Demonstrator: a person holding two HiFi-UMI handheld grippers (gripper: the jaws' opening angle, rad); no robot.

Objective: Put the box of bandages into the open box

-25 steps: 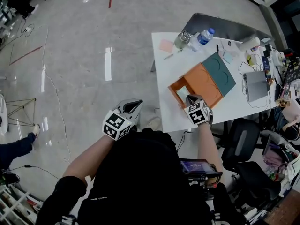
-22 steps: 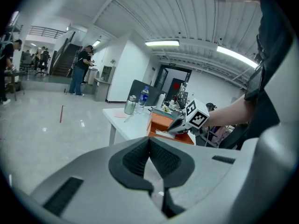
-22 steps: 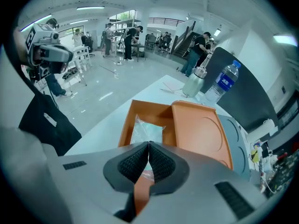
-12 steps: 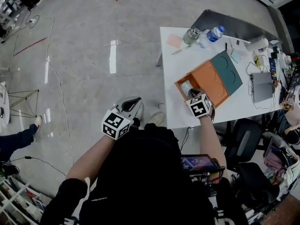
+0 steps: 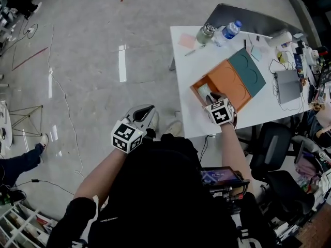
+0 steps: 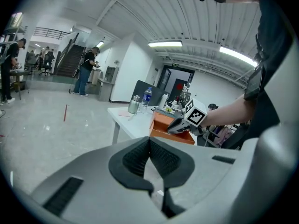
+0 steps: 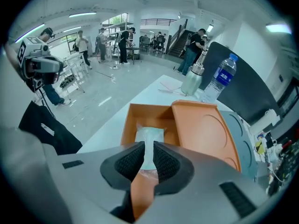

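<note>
Polished grey floor filled most of the head view, with a white desk at the right. On the desk stood the open box, orange, its lid folded back beside it. The box of bandages lay inside the open box, pale against the orange. The right gripper reached over the near wall of the open box, its tip at the near end of the box of bandages. A water bottle and a metal flask stood near the far edge of the desk. The left gripper hung over the floor, well apart from the desk.

From the left gripper view, that gripper's jaws were pressed together with nothing between them, and the desk and the right gripper showed beyond, across the room.

From the right gripper view, the jaws were clenched, with only a narrow gap, on the near end of the box of bandages, which rested inside the open box against its left half. The lid lay flat to the right, and the water bottle and flask stood behind it. People stood far back in the hall
</note>
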